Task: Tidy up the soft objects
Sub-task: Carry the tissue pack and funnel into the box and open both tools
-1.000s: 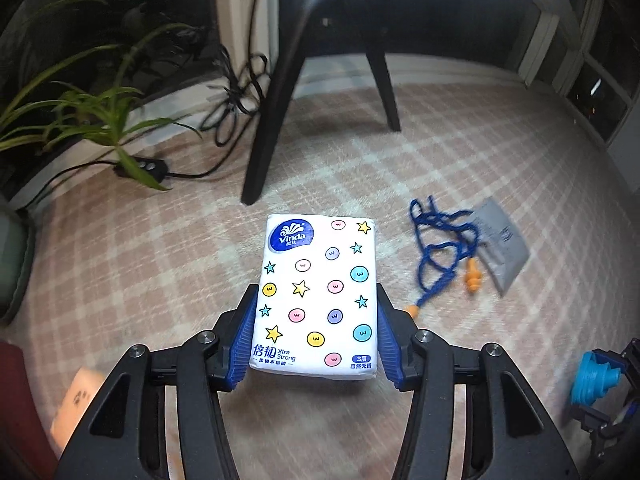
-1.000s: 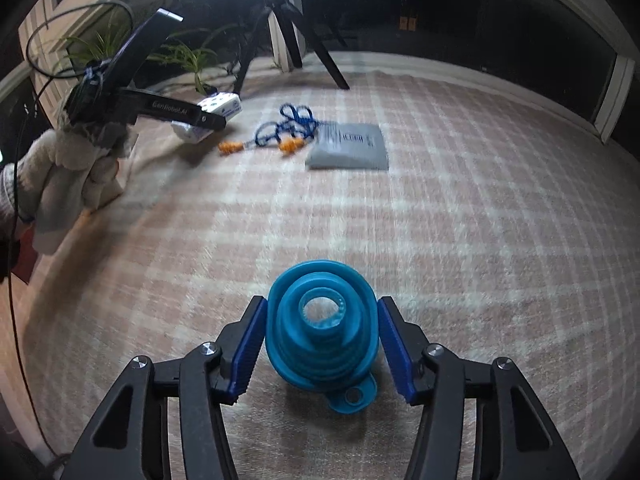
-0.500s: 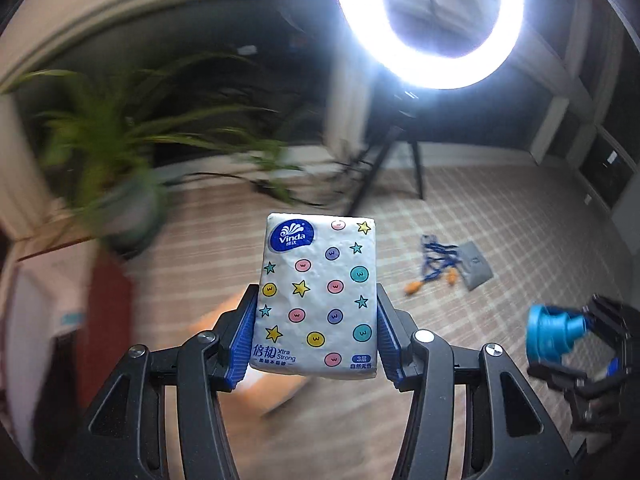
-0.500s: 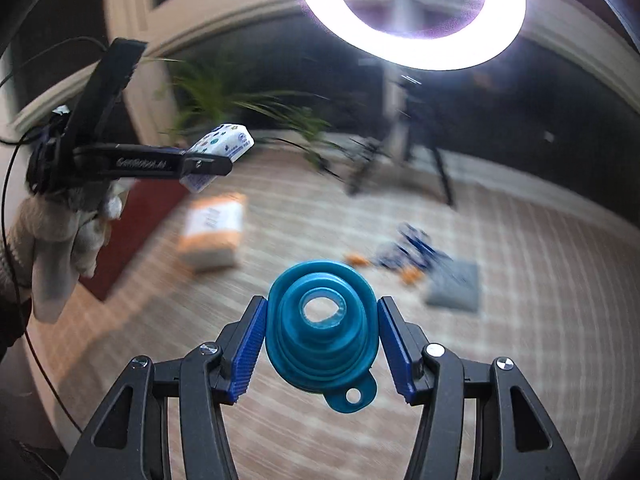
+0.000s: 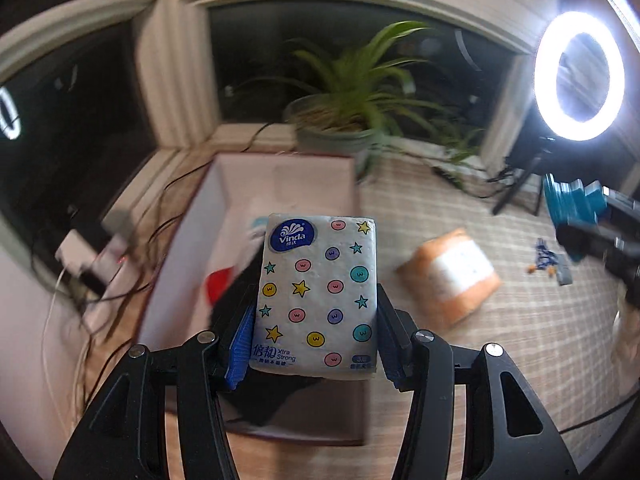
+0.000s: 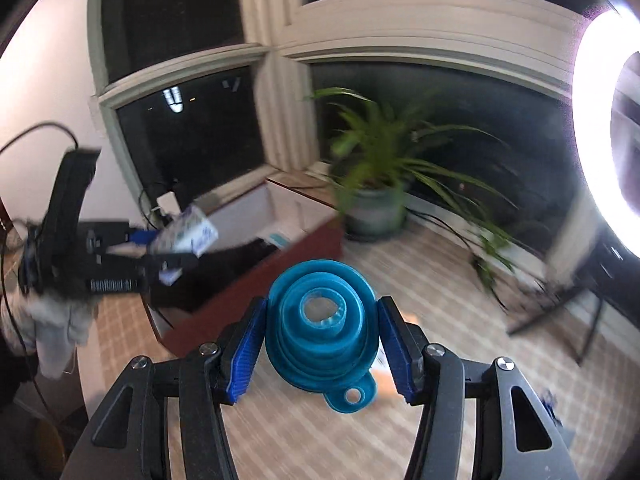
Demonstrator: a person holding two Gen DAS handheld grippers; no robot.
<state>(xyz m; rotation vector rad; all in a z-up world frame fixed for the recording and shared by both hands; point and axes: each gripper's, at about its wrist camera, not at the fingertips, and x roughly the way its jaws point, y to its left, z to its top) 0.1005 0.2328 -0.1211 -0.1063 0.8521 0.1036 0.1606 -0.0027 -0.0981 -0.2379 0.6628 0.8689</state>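
- Tissue pack (image 5: 316, 296): held up in the air above the open box (image 5: 224, 216), long axis running away from the left gripper (image 5: 314, 334), logo end farthest out, printed face toward the camera.
- Blue funnel (image 6: 322, 326): held clear of the floor, narrow opening facing back toward the right gripper (image 6: 322, 344), wide rim and hanging tab lowest, near the jaws.
- Box interior: white walls, dark red outside; something red and something dark lie inside, blurred, cannot tell what.
- Around: orange-and-white soft pack (image 5: 448, 276) on the checked mat (image 5: 500, 344) just right of the box; potted plant (image 5: 348, 120) behind the box; ring light (image 5: 580, 76) on a stand at right; blue cord and grey pouch (image 5: 554, 262) farther off on the mat.
- Cables and a power strip (image 5: 92, 256) lie left of the box.
- Left gripper: half-open, blue pads pressed on the pack's long sides.
- Right gripper: half-open, pads clamping the funnel's sides.
- Gloved hand (image 6: 56, 320) carries the left gripper.
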